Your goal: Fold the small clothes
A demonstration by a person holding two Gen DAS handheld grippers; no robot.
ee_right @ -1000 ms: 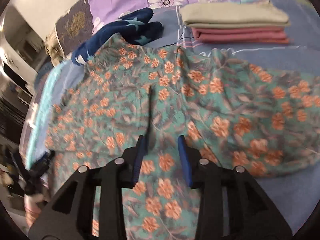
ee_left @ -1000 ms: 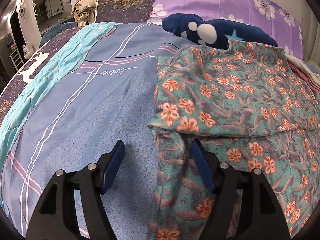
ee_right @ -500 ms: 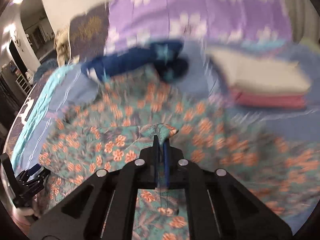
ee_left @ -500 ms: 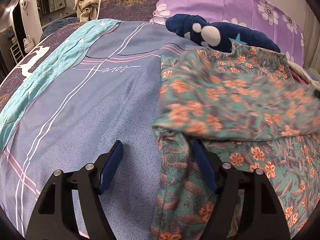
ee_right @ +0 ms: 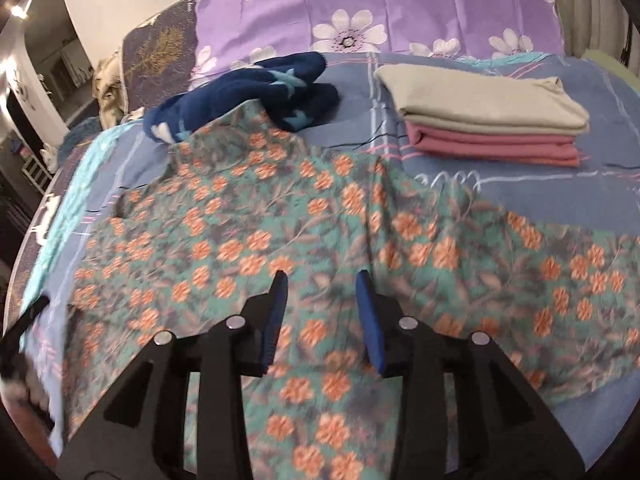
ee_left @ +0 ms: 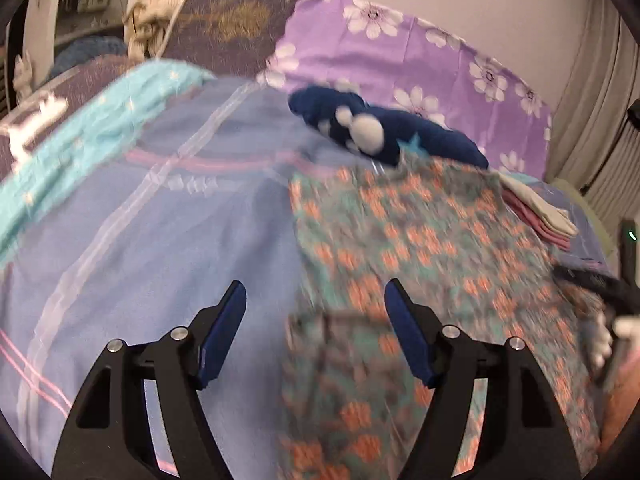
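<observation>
Since the pinch, right gripper (ee_right: 322, 280) has just reopened halfway, releasing the floral garment (ee_right: 256, 236), which lies flat again. Left gripper (ee_left: 316, 292) gapes wide, empty, over the garment's left edge.

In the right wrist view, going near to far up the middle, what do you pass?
Right claw → floral garment → navy star blanket → purple flowered pillow.
</observation>
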